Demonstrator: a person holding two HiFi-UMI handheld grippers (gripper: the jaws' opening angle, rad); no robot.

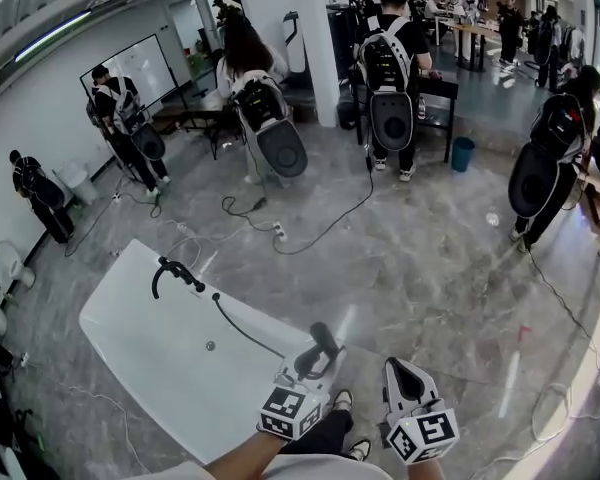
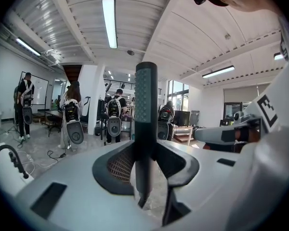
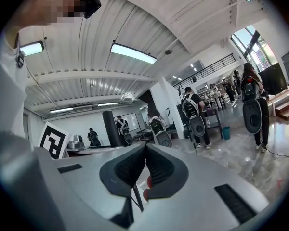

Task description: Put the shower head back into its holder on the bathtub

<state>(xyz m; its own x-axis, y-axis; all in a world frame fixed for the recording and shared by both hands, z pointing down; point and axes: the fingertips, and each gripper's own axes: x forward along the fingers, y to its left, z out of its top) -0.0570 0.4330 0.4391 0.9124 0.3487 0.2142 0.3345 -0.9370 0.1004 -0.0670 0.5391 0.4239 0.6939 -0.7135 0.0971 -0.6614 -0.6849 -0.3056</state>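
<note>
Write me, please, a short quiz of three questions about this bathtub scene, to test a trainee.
1. What is the left claw closed on? A) a towel B) the shower head C) nothing
2. True or false: the right claw stands wide open.
3. Fill in: the black hose runs from the shower head toward the black ____ on the white bathtub.

Key: 1 B. 2 False: its jaws are together with nothing between them. 3 faucet.
</note>
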